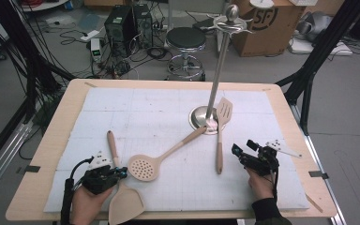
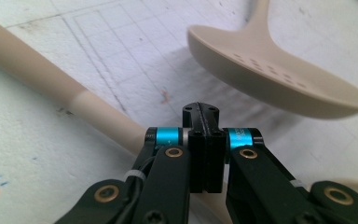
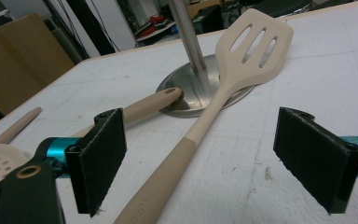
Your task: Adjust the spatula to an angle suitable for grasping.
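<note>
Three beige utensils lie on the white mat. The slotted spatula [image 1: 224,110] [image 3: 254,44] leans its head on the steel stand's base [image 1: 200,116] [image 3: 179,100]. The skimmer [image 1: 144,168] [image 2: 279,79] points its handle at that base. The solid turner [image 1: 124,203] lies at the front left, its handle [image 2: 51,88] running away from me. My left gripper [image 1: 123,172] [image 2: 204,116] is shut with nothing in it, just above the turner's handle and beside the skimmer's bowl. My right gripper [image 1: 243,146] [image 3: 200,140] stands open near the slotted spatula's handle, not touching it.
The stand's tall pole [image 1: 218,65] rises from the base with hooks at its top. The wooden table edge [image 1: 51,140] frames the mat. Behind the table stand a stool [image 1: 186,40], a cardboard box [image 1: 267,23] and computer cases with cables on the floor.
</note>
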Available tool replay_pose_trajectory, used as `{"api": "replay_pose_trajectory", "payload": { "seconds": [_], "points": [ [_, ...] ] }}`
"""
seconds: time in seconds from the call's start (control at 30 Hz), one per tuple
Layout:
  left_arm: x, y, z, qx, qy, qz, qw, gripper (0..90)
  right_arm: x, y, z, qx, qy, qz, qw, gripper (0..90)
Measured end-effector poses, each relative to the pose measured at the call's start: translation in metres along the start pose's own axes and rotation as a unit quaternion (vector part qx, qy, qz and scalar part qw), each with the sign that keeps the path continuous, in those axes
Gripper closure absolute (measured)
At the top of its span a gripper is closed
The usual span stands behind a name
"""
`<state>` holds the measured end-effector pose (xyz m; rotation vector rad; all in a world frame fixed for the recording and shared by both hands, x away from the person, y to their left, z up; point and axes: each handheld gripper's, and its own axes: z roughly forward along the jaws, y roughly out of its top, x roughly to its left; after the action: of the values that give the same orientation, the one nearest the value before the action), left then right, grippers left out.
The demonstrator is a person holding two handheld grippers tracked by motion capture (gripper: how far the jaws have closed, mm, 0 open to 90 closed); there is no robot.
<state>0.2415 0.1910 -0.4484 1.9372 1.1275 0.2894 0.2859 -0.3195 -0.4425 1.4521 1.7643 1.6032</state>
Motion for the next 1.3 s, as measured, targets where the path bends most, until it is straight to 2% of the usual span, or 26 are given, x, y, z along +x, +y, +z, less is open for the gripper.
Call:
{"api": "replay_pose_trajectory", "payload": {
  "seconds": [0.07,0.13,0.2,0.23,0.33,0.4,0.53,0.7,0.77,0.83,0.9,1.0,1.07,1.1,1.17,1.3],
  "points": [
    [0.002,-0.001,-0.002,-0.007,-0.005,-0.013,0.9999,90.0,0.0,0.0,0.001,0.002,0.0,-0.002,1.0,16.5],
    [0.002,-0.004,-0.008,-0.025,-0.018,-0.032,0.999,90.0,0.0,0.0,0.002,0.004,0.001,-0.001,1.0,16.5],
    [-0.003,-0.005,-0.02,-0.046,-0.028,-0.036,0.9979,90.0,0.0,-0.001,0.002,0.006,0.001,-0.001,1.0,16.5],
    [-0.007,-0.006,-0.027,-0.055,-0.027,-0.038,0.9974,90.0,0.0,-0.001,0.003,0.007,0.001,-0.002,1.0,16.5],
    [-0.02,-0.013,-0.045,-0.075,-0.044,-0.046,0.9952,90.0,0.0,-0.001,0.004,0.008,0.001,-0.004,1.0,16.5],
    [-0.03,-0.02,-0.053,-0.076,-0.045,-0.046,0.995,90.0,0.001,-0.001,0.004,0.011,0.0,-0.003,0.9999,16.5],
    [-0.049,-0.033,-0.063,-0.081,-0.064,-0.051,0.9933,90.0,0.002,-0.002,0.004,0.011,0.001,-0.004,0.9999,16.5],
    [-0.076,-0.044,-0.071,-0.078,-0.091,-0.038,0.9921,90.0,0.002,-0.001,0.003,0.006,-0.001,0.002,1.0,16.5],
    [-0.082,-0.047,-0.073,-0.077,-0.091,-0.038,0.9921,90.0,0.002,-0.001,0.002,0.005,-0.001,0.005,1.0,16.5],
    [-0.085,-0.05,-0.074,-0.075,-0.087,-0.039,0.9926,90.0,0.001,-0.001,0.003,0.002,-0.002,0.003,1.0,16.5],
    [-0.086,-0.055,-0.073,-0.075,-0.091,-0.051,0.9917,90.0,0.001,-0.001,0.002,0.002,-0.001,0.006,1.0,16.5],
    [-0.092,-0.063,-0.069,-0.069,-0.091,-0.052,0.9921,90.0,0.0,-0.001,0.001,-0.002,-0.001,0.005,1.0,16.5],
    [-0.098,-0.067,-0.068,-0.069,-0.104,-0.055,0.9907,90.0,0.0,-0.001,0.001,0.0,-0.001,0.009,1.0,16.5],
    [-0.101,-0.069,-0.067,-0.066,-0.109,-0.053,0.9905,90.0,0.0,-0.001,0.001,0.0,-0.001,0.009,1.0,16.5],
    [-0.107,-0.073,-0.063,-0.051,-0.107,-0.041,0.9921,90.0,0.0,-0.001,0.001,-0.001,-0.001,0.009,1.0,16.5],
    [-0.108,-0.077,-0.06,-0.043,-0.109,-0.04,0.9923,90.0,0.0,-0.001,0.002,0.0,-0.002,0.008,1.0,16.5]
  ]
}}
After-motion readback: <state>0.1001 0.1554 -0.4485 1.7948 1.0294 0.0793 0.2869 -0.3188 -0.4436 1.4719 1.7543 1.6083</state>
